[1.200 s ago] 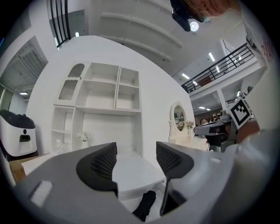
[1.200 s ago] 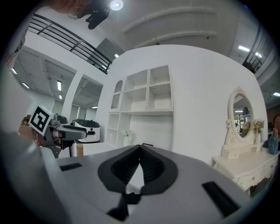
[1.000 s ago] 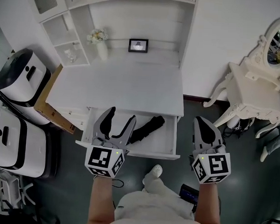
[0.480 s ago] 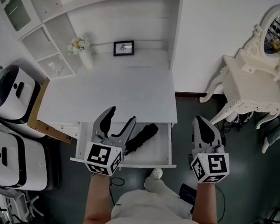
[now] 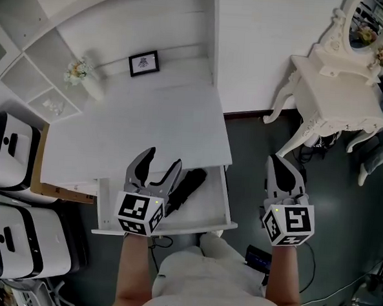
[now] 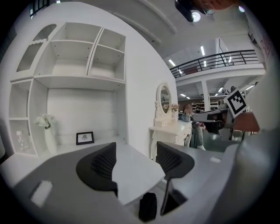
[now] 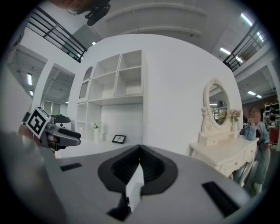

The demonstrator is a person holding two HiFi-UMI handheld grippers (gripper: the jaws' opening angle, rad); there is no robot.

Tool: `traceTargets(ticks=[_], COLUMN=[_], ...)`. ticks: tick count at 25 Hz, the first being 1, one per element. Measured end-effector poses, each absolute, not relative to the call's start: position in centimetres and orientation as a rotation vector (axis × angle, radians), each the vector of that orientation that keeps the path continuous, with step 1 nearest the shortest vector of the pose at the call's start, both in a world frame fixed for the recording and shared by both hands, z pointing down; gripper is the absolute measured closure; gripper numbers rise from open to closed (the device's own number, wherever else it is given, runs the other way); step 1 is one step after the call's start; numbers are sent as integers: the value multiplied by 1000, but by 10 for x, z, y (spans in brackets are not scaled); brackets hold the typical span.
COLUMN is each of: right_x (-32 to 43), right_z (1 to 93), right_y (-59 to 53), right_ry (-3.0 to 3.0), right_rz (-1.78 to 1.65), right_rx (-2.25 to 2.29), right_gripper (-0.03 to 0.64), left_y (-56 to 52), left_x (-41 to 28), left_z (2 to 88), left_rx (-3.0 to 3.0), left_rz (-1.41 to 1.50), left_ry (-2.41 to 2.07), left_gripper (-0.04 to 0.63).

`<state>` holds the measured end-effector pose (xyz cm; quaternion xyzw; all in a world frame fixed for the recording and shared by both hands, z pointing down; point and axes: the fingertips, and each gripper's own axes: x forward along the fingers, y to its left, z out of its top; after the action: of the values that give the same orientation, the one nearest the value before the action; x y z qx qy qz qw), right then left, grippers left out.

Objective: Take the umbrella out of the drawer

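Note:
A black folded umbrella [image 5: 187, 185] lies slantwise in the open white drawer [image 5: 204, 207] under the desk top [image 5: 141, 133]. My left gripper [image 5: 160, 160] hovers over the drawer's left half, open, with nothing between its fingers; its right finger sits just left of the umbrella. In the left gripper view the umbrella's end [image 6: 148, 206] shows low between the pads of the left gripper [image 6: 138, 158], below the desk edge [image 6: 131, 175]. My right gripper [image 5: 276, 166] is shut and hangs over the dark floor right of the drawer. In the right gripper view the right gripper [image 7: 139, 152] has its jaws closed together.
A white dressing table with an oval mirror [image 5: 334, 93] stands at the right. Two white-and-black machines [image 5: 10, 151] and a cardboard box [image 5: 44, 188] are left of the desk. A framed picture [image 5: 144, 63] and a vase of flowers [image 5: 80, 74] stand at the desk's back.
The desk and drawer have swung leftwards and tilted in the head view as both grippers came lower. The left gripper's right finger now lies closer to the umbrella. Neither gripper's jaws changed.

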<state>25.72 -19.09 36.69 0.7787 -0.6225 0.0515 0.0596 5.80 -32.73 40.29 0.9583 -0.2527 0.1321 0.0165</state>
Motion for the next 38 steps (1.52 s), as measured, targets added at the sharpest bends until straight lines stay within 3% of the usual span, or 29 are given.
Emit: traceTargets(ticks=[38], right_x=[198], right_z=[470], right_y=[-139], right_ry=[-1524], right_rz=[524], right_rx=[2430], right_gripper=[610], left_y=[-282], left_x=[41], left_z=[600], left_rx=[2691], left_rz=[1049], left_ry=[-182], left_gripper=[307])
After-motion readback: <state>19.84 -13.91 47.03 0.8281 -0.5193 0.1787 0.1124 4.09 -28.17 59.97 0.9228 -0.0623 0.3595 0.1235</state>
